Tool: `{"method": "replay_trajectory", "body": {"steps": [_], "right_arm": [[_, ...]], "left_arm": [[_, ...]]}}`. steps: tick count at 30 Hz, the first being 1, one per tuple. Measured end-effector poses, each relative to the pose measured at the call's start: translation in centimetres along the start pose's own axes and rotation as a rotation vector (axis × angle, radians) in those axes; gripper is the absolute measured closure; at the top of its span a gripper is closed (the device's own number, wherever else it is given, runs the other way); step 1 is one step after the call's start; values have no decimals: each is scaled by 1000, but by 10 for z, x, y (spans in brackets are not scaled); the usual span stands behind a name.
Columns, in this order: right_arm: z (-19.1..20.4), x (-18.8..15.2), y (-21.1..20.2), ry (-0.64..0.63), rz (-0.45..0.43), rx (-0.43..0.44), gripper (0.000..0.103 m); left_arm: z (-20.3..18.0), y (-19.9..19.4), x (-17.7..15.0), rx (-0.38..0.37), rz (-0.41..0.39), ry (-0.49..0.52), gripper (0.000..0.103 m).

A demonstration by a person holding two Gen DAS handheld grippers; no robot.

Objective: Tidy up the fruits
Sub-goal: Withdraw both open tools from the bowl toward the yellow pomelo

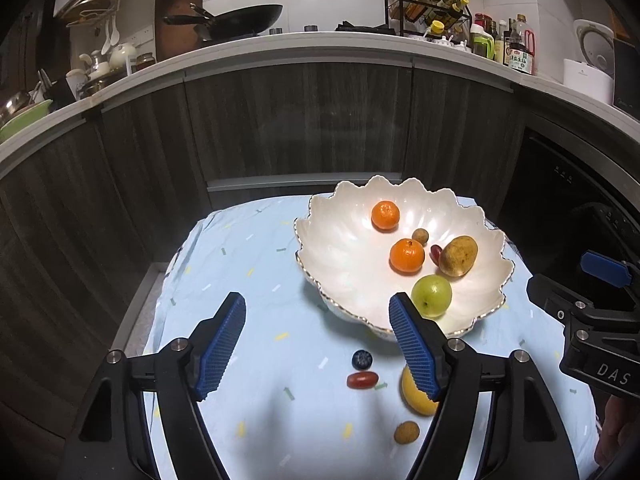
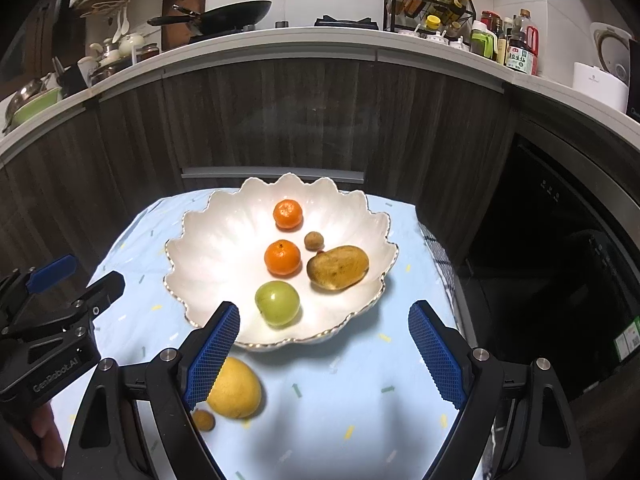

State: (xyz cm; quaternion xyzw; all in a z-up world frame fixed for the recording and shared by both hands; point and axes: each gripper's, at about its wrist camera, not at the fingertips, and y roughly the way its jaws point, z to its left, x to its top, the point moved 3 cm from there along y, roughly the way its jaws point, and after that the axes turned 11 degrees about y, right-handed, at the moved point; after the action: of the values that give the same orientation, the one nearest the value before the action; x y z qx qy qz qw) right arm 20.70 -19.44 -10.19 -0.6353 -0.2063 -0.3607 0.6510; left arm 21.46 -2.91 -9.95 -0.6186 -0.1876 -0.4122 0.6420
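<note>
The left gripper (image 1: 318, 346), black-framed with ribbed blue pads, has its jaws standing apart with nothing between them but the pale blue patterned cloth (image 1: 256, 312) below. Just beyond its fingertips, toward its right pad, lie a dark round blueberry (image 1: 361, 359) and a small oblong red fruit (image 1: 362, 379), close together on the cloth. Beside and partly behind its right pad sits a yellow lemon-like fruit (image 1: 416, 398), with a small rough brown round fruit (image 1: 406, 432) nearer the camera. Ahead of that right pad stands the white scalloped porcelain bowl with a gold rim (image 1: 336, 248), holding a green round fruit (image 1: 431, 295), two orange mandarins (image 1: 407, 255), a brownish-yellow oval fruit (image 1: 458, 256), a second small brown fruit (image 1: 420, 235) and a second small red fruit (image 1: 435, 253). The right gripper (image 2: 324, 354), of the same build, likewise has its jaws wide apart and empty, hovering over the cloth just short of the bowl's near rim; the yellow fruit lies by its left pad. Each gripper shows at the edge of the other's view. Beyond the table are dark wood-grain cabinet fronts (image 2: 280, 116) and a cluttered white countertop (image 2: 320, 42).
</note>
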Motion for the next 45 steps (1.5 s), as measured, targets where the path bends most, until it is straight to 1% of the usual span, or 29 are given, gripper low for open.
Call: {"method": "replay_trajectory", "body": {"steps": [5,9,22,28,33,39,45], "right_arm": [[1,-7,-4,-1,9,10,16],[3,-14,-5,-5,16,16,16],[12,-35,-3,-32,46,35,16],[11,-42,-2,-48,52,47,16],[9,-47,0,-67,61,86,16],[4,-53,7,-111,94,170,16],[3,-60,13,-179,111,237,16]], "left_arm": [[-1,-7,-7,3,3,11,27],[-2,-10,-13,9,5,23,22],[-6,-11,-38,10,29,67,21],[-12,-13,-48,-1,24,77,21],[-24,-15,-56,-2,28,85,21],[-42,-15,-68,-5,39,78,21],[-67,-10,-78,-42,55,138,21]]}}
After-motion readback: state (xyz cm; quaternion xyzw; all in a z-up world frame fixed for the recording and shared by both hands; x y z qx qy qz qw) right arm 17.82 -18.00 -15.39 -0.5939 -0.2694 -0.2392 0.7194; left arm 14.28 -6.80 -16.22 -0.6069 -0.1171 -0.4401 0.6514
